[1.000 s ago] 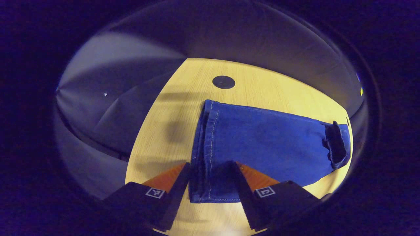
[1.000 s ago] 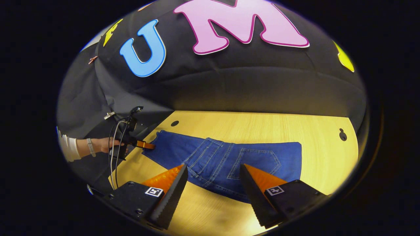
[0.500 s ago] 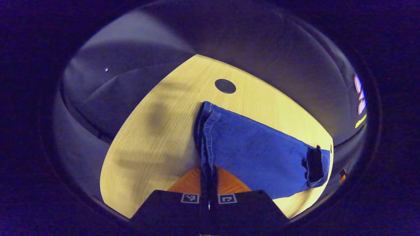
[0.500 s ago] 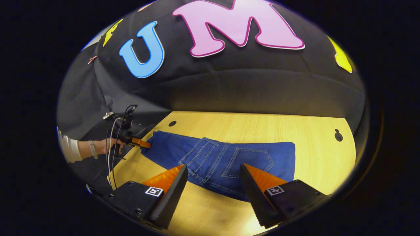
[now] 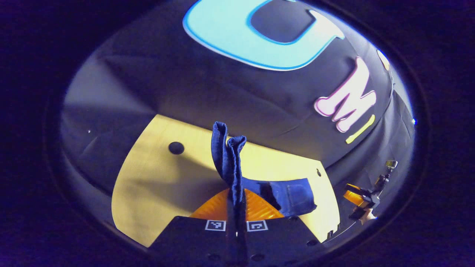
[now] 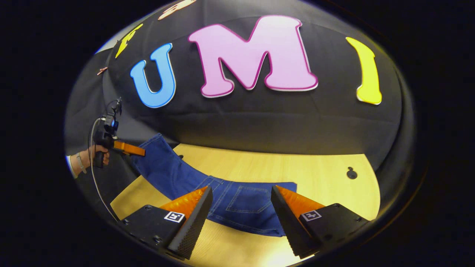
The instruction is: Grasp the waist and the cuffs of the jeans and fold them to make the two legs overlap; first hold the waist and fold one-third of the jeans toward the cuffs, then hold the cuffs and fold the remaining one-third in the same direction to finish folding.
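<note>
In the left gripper view, the left gripper (image 5: 236, 207) is clamped on the cuffs (image 5: 227, 148) of the blue jeans (image 5: 289, 196); the cuffs rise toward 12 o'clock from between its closed orange fingers (image 5: 211, 208), lifted off the wooden table (image 5: 156, 185). The rest of the denim lies on the table at about 3 o'clock of the fingers. In the right gripper view, the right gripper (image 6: 241, 218) is spread wide and holds nothing; the jeans' waist end (image 6: 245, 204) lies flat on the table between and beyond its fingers, and one leg climbs toward 10 o'clock to the left gripper, held in a hand (image 6: 97, 154).
</note>
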Available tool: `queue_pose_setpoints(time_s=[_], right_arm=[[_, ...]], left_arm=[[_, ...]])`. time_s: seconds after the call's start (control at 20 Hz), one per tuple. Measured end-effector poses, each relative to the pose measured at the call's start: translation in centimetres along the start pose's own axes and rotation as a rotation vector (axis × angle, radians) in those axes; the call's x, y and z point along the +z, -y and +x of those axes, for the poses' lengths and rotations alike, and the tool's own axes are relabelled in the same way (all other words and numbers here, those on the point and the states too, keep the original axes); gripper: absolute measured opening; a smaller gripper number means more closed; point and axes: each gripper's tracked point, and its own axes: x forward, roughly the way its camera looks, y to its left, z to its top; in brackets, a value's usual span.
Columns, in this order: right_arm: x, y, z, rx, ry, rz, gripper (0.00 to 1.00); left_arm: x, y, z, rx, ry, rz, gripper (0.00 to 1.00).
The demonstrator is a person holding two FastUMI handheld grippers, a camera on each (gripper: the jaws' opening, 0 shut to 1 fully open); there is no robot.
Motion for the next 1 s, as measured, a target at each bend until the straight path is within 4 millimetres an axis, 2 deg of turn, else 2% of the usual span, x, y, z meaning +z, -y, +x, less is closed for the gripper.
queue_pose_setpoints(time_s=[0.05, 0.1, 0.25, 0.4, 0.45, 0.5, 0.6, 0.65, 0.8, 0.9, 1.0], right_arm=[[0.5, 0.5, -1.0, -0.012, 0.016, -0.001, 0.97], [0.9, 1.0, -1.9, -0.022, 0.031, 0.001, 0.97], [1.1, 2.5, -4.5, -0.053, 0.055, 0.004, 0.97], [0.3, 4.5, -6.6, -0.087, 0.062, 0.016, 0.97], [0.1, 5.2, -7.2, -0.097, 0.068, 0.028, 0.97], [-0.1, 5.9, -7.6, -0.111, 0.07, 0.039, 0.97], [-0.6, 7.7, -8.2, -0.142, 0.075, 0.06, 0.97], [-0.5, 8.4, -8.7, -0.155, 0.084, 0.069, 0.97], [-0.9, 10.4, -9.4, -0.174, 0.086, 0.109, 0.97], [-1.2, 11.9, -9.9, -0.196, 0.079, 0.099, 0.97], [-1.8, 12.8, -10.2, -0.21, 0.07, 0.082, 0.97]], left_arm=[[0.6, 2.6, -0.2, -0.038, 0.01, 0.02, 0.06], [0.9, 5.9, 0.3, -0.074, 0.011, 0.04, 0.06], [1.1, 13.6, 3.4, -0.15, -0.018, 0.1, 0.06], [-1.8, 20.3, 7.8, -0.183, -0.1, 0.137, 0.06], [-3.4, 22.0, 9.7, -0.193, -0.131, 0.16, 0.06], [-5.1, 23.5, 12.4, -0.198, -0.168, 0.197, 0.06], [-9.0, 25.0, 16.6, -0.175, -0.253, 0.249, 0.06], [-11.9, 25.5, 19.0, -0.155, -0.302, 0.271, 0.06], [-18.5, 24.0, 23.9, -0.046, -0.457, 0.33, 0.06], [-21.7, 23.2, 25.9, -0.001, -0.514, 0.356, 0.06], [-23.2, 22.7, 26.8, 0.03, -0.541, 0.351, 0.07]])
